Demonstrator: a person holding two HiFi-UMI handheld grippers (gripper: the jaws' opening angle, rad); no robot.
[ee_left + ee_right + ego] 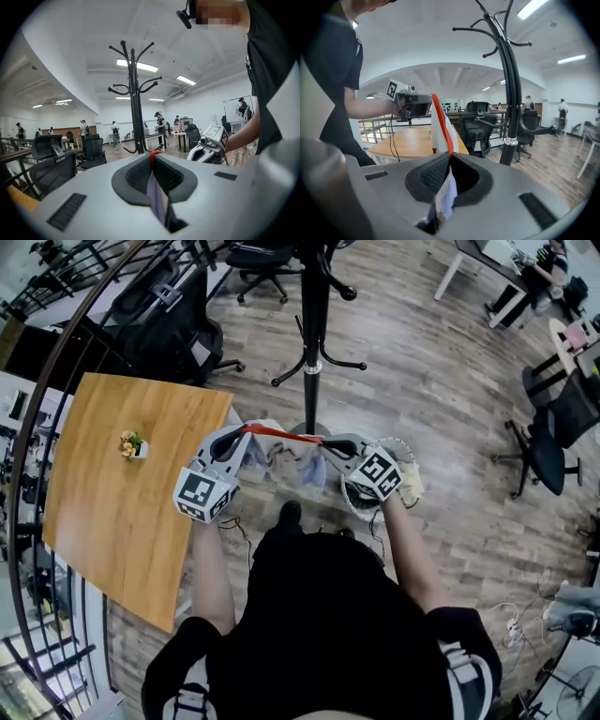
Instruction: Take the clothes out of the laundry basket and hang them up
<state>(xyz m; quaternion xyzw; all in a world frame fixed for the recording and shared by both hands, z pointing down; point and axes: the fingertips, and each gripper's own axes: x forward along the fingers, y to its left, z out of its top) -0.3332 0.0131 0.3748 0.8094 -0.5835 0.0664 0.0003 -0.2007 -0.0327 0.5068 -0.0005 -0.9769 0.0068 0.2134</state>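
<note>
A pale garment with a red-orange edge (281, 434) is stretched between my two grippers in front of the black coat stand (313, 324). My left gripper (240, 434) is shut on the garment's left end; its red edge (153, 155) and white cloth show pinched between the jaws. My right gripper (324, 443) is shut on the right end, where the red edge (443, 131) runs up from the jaws toward the left gripper (408, 101). The rest of the cloth (286, 463) hangs below. The white laundry basket (403, 448) is partly hidden under my right gripper.
A wooden table (122, 512) with a small potted plant (132, 444) stands at the left. Black office chairs (553, 432) stand at the right and behind the coat stand. Cables (511, 620) lie on the wood floor at lower right.
</note>
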